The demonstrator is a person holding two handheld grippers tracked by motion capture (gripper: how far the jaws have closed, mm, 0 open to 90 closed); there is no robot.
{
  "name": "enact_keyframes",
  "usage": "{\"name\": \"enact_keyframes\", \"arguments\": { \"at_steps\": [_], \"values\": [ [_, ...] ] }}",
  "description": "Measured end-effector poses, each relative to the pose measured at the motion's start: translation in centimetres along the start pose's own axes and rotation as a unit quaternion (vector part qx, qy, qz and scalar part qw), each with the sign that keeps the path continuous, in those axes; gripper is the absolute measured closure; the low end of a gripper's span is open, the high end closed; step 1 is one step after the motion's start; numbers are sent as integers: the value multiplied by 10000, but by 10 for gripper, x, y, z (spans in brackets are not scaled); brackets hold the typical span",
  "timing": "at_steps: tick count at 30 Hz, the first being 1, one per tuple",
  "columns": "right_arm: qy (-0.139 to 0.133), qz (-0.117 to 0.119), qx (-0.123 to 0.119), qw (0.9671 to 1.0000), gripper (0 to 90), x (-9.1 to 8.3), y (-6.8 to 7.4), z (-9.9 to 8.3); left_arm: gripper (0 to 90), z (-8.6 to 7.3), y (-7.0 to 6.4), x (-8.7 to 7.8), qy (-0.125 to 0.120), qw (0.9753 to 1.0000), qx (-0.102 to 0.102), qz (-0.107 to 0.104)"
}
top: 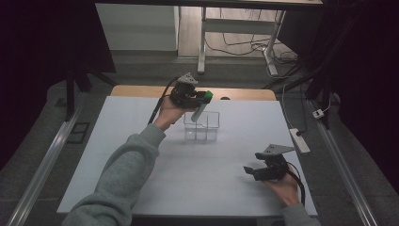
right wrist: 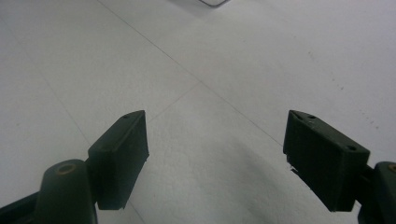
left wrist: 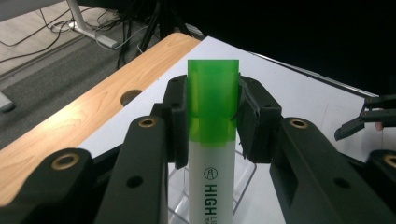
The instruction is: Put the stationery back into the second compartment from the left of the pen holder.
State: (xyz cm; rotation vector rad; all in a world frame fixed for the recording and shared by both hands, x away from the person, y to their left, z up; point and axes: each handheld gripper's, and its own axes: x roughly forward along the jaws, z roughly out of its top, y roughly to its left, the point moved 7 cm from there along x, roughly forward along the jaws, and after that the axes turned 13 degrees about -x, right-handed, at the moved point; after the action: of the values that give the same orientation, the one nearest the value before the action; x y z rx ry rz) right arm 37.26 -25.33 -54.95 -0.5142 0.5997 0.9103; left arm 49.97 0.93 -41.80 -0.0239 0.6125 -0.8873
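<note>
Left hand-held gripper (top: 203, 97) clamps green highlighter (top: 201, 106) (tilted) over clear organizer (top: 212, 126).

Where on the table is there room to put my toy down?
The white table is bare between the clear box and the right gripper, and all along the left edge past the grey sleeve. It is crowded at the box, where the left gripper holds a green highlighter over it.

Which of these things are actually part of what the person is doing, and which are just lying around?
In use:
- green highlighter, clamped in the left gripper
- clear plastic organizer, right under the highlighter
- right gripper, open, waiting over the white table

Just lying about:
- power strip at the table's right edge
- cables on the floor behind
</note>
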Motion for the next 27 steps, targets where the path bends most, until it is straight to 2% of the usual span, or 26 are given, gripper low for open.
{"name": "enact_keyframes", "arguments": {
  "at_steps": [5,10,23,25,27],
  "values": [
    [-4,8,6,10000,216,0,0,0,660,7,-2,9,-10,9999,113,43],
    [-3,18,10,10000,216,0,0,0,660,9,-3,13,-69,9999,97,13],
    [47,22,6,10000,215,1,1,-1,654,-2,6,23,86,10000,15,-11],
    [56,25,2,10000,215,1,1,-1,626,-7,8,25,140,9999,8,1],
    [56,28,-5,10000,215,1,1,-1,533,-10,10,26,137,9999,7,54]
  ]
}}
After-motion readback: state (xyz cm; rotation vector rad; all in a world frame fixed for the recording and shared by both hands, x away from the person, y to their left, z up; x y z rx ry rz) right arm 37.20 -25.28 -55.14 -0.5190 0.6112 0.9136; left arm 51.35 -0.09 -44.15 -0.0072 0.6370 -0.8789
